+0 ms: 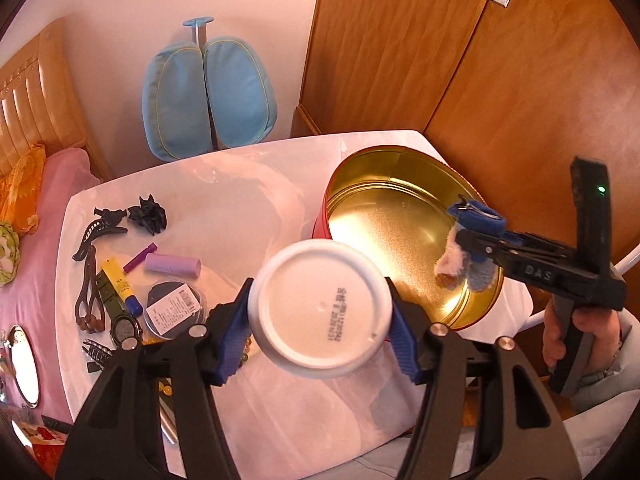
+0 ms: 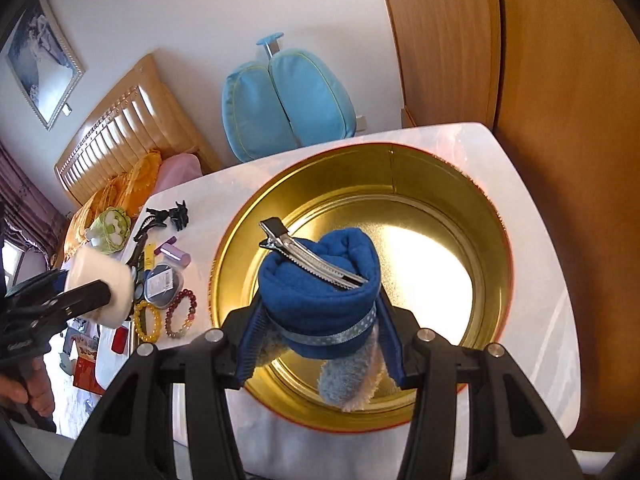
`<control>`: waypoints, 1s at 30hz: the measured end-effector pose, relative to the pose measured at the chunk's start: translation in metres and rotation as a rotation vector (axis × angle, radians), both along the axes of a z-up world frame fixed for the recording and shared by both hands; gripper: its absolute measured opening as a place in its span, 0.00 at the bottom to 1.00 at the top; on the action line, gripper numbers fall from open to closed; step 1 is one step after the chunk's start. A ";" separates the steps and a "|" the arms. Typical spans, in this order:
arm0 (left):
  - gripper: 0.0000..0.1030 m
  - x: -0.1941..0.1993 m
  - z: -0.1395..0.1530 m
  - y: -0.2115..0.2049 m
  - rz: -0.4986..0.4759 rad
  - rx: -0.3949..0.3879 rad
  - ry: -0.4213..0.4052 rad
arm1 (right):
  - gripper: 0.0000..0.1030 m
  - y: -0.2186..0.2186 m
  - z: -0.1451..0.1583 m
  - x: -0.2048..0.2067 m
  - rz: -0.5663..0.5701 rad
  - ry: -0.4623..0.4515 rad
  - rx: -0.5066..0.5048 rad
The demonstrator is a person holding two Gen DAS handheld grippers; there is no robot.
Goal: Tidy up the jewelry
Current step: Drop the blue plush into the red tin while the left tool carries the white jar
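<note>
Blue fabric hair clip (image 2: 320, 300) held over open gold tin (image 2: 496, 248), drop-in step underway.

Clamped btwn pads of right gripper (image 2: 318, 344), metal clip side up, fuzzy trim hanging inside tin rim. Next, prob: lower a bit, release so it lands on tin floor, not the rim. Left gripper (image 1: 320, 312) pinched on white ceramic cup (image 1: 320, 304), base facing cam, held above table (image 1: 224, 184) just left of tin. Both pointing steeply down. Bracelets (image 2: 166, 316), other bits w/ clutter at left, still to sort.
</note>
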State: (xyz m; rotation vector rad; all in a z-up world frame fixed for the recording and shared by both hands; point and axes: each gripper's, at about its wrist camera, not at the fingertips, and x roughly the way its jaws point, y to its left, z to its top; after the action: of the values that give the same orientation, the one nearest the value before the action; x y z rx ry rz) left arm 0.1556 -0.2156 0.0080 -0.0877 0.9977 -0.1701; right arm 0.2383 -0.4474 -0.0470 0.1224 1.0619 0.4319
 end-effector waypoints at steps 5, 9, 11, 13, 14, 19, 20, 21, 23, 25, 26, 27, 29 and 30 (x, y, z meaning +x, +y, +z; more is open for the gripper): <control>0.59 0.023 -0.008 0.012 0.005 -0.018 0.005 | 0.50 0.014 -0.029 0.026 0.008 0.098 -0.071; 0.59 0.039 -0.017 0.009 -0.025 -0.034 0.010 | 0.50 0.020 -0.054 0.038 -0.005 0.172 -0.169; 0.59 0.046 -0.023 0.008 -0.045 -0.038 0.025 | 0.50 0.018 -0.065 0.043 -0.024 0.210 -0.182; 0.59 0.050 -0.026 0.008 -0.053 -0.040 0.035 | 0.50 0.020 -0.071 0.043 -0.024 0.230 -0.202; 0.59 0.052 -0.028 0.009 -0.054 -0.043 0.040 | 0.50 0.021 -0.073 0.042 -0.023 0.239 -0.205; 0.59 0.059 -0.028 0.012 -0.045 -0.046 0.041 | 0.51 0.023 -0.083 0.042 -0.016 0.286 -0.237; 0.59 0.060 -0.027 0.012 -0.046 -0.048 0.040 | 0.51 0.023 -0.082 0.043 -0.016 0.290 -0.236; 0.59 0.060 -0.026 0.011 -0.037 -0.053 0.040 | 0.51 0.024 -0.082 0.044 -0.015 0.296 -0.237; 0.59 0.059 -0.025 0.010 -0.044 -0.052 0.036 | 0.51 0.024 -0.082 0.047 -0.019 0.311 -0.237; 0.59 0.056 -0.025 0.009 -0.047 -0.056 0.035 | 0.54 0.026 -0.085 0.050 -0.018 0.327 -0.243; 0.59 0.056 -0.025 0.008 -0.047 -0.058 0.036 | 0.58 0.025 -0.087 0.051 -0.023 0.334 -0.245; 0.59 0.054 -0.025 0.009 -0.046 -0.058 0.037 | 0.62 0.024 -0.086 0.051 -0.034 0.332 -0.243; 0.59 0.051 -0.024 0.010 -0.039 -0.057 0.034 | 0.71 0.024 -0.078 0.052 -0.054 0.308 -0.226; 0.59 0.049 -0.023 0.011 -0.034 -0.057 0.033 | 0.75 0.022 -0.073 0.051 -0.065 0.289 -0.212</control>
State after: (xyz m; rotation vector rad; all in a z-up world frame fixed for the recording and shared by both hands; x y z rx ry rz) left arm 0.2048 -0.2046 -0.0151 -0.1256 1.0279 -0.2292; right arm 0.2889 -0.4256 -0.1202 0.0306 1.3771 0.2438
